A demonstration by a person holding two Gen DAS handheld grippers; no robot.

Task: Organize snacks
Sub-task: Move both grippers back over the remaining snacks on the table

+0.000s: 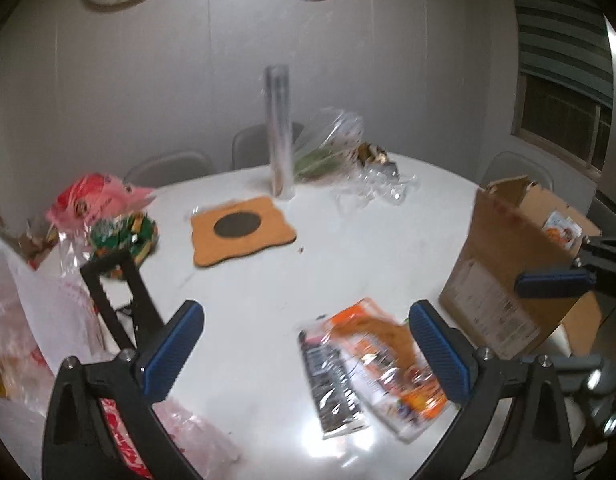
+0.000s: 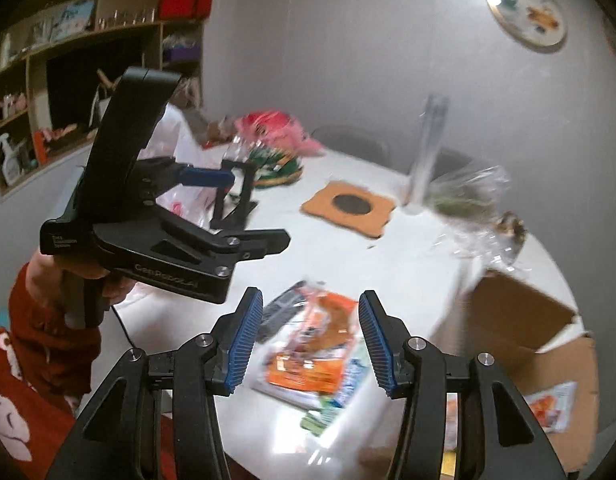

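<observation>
An orange and white snack packet [image 1: 382, 364] lies flat on the white table [image 1: 267, 292], beside a dark striped packet [image 1: 332, 384]. My left gripper [image 1: 308, 352] is open and empty, its blue pads spread wide above the table, the orange packet near its right pad. In the right wrist view the orange packet [image 2: 316, 344] lies between and below my right gripper [image 2: 311, 344], which is open and empty above it. The left gripper [image 2: 203, 176] shows at upper left, held in a hand. An open cardboard box [image 1: 520, 264] with a snack packet inside stands at the right.
White and pink plastic bags [image 1: 35, 320] sit at the left, with a green-wrapped snack bag [image 1: 123, 236]. An orange mat [image 1: 241, 230], a tall clear tube [image 1: 279, 132] and crumpled clear wrap [image 1: 372, 184] lie at the back. A black stand [image 1: 115, 300] is at the left.
</observation>
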